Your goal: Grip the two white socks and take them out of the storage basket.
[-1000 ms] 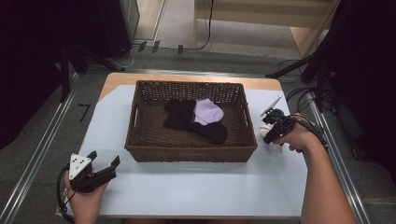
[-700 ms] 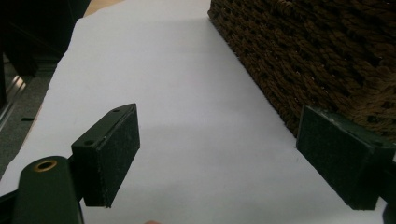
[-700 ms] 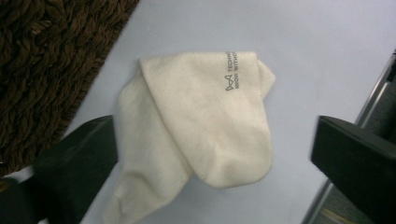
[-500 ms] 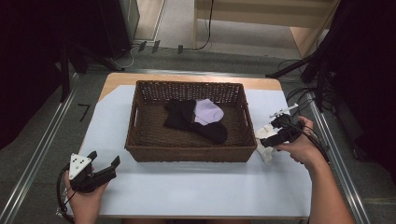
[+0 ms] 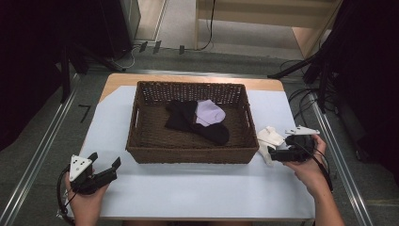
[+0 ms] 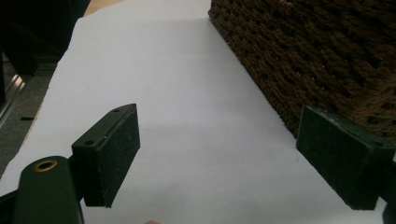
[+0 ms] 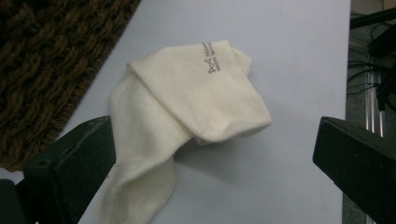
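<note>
- My left gripper [image 5: 104,165]: jaws wide apart, nothing between them, over the white sheet [image 5: 197,188] by the basket's near left corner.
- My right gripper [image 5: 272,151]: jaws spread, straddling the cream sock [image 7: 187,116], whose lower end runs out of the right gripper view.
- Wicker basket [image 5: 188,154]: just left of that sock.
- Inside: black sock [image 5: 188,123], partly under a lilac sock [image 5: 210,112].
</note>
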Available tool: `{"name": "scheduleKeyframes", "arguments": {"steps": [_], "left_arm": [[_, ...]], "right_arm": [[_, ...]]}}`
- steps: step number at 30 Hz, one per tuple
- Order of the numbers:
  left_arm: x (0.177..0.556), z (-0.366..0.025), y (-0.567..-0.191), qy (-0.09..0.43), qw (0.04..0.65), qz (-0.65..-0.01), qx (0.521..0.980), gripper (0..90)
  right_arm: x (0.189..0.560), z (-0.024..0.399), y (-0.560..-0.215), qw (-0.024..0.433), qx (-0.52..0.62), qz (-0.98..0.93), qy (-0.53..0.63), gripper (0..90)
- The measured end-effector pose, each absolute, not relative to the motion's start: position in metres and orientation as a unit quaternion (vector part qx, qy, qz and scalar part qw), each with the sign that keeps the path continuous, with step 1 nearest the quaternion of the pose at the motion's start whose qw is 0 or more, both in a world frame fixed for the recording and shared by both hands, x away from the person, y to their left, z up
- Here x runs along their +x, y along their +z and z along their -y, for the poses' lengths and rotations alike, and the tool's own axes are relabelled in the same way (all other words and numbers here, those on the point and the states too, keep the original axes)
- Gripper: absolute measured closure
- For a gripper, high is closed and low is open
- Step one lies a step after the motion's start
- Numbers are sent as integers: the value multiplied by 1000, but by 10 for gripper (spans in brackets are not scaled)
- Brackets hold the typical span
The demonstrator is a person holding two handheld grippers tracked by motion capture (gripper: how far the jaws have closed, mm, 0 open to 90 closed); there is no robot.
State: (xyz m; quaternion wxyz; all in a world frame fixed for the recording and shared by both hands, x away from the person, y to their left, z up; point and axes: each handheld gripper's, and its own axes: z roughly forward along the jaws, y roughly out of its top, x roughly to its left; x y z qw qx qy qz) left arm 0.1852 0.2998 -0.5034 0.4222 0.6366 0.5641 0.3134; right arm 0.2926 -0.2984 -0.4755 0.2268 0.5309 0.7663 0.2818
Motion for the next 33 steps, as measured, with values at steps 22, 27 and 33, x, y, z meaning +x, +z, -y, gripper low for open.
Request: {"name": "scheduleKeyframes", "arguments": {"steps": [22,27,33], "left_arm": [[185,-300,-503,313,422,-562,639,148],[184,-301,-503,314,427,-562,635,146],[183,-303,-503,312,435,-561,631,144]], "right_arm": [[227,334,-497,267,557,-698,362,0],[210,346,-505,273,568,-678,378,0],[194,359,-516,274,571,-669,388,0]]}}
